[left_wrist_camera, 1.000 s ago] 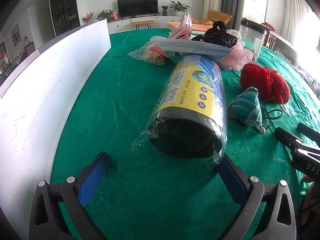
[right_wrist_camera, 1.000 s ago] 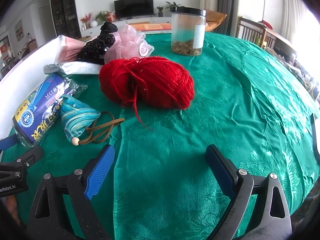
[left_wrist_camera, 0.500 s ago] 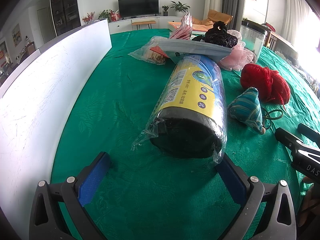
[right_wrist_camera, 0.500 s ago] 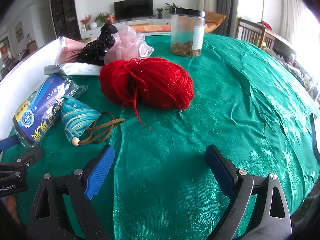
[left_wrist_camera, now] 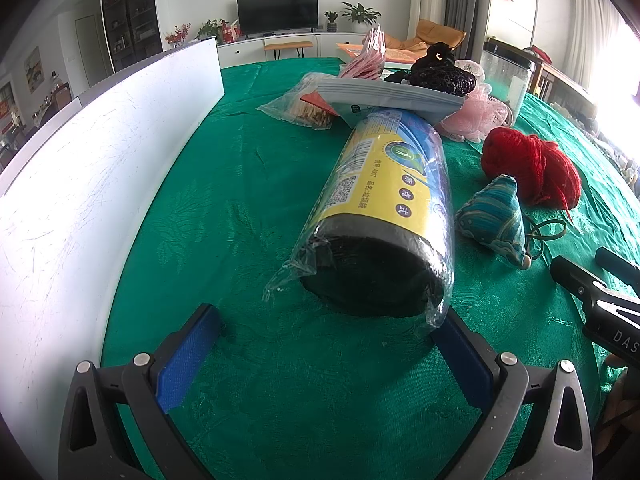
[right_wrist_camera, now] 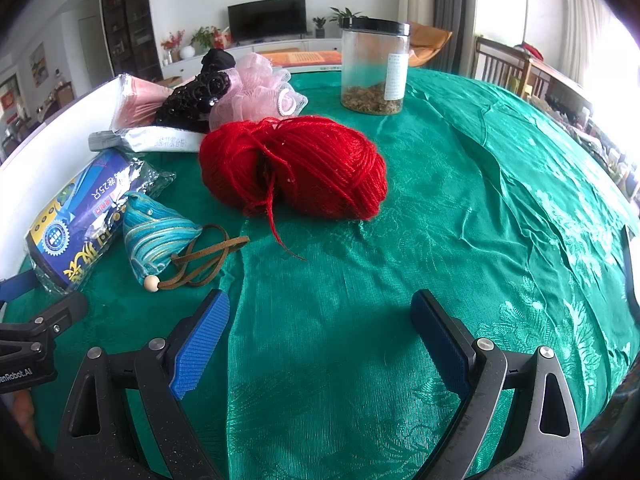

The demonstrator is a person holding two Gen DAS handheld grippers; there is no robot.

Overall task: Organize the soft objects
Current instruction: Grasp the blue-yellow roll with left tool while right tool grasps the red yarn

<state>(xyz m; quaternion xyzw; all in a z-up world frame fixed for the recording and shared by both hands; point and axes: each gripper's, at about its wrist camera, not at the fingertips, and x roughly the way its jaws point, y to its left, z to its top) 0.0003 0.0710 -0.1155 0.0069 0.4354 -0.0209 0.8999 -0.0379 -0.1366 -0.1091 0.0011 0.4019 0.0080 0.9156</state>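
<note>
Green cloth (right_wrist_camera: 480, 200) carries the red yarn ball (right_wrist_camera: 296, 164), far of the right gripper (right_wrist_camera: 320, 336); left gripper (left_wrist_camera: 324, 344) sits near the bin-bag roll (left_wrist_camera: 384, 216); both spread wide, empty, likely lining up grabs

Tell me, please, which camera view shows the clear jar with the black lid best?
The right wrist view: the jar stands whole and unobstructed, lid, label and brownish contents visible. The left wrist view shows only part of it, behind the pink mesh pouf.

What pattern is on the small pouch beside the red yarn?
Teal and turquoise swirling stripes on the pouch, clearest in the right wrist view.
</note>
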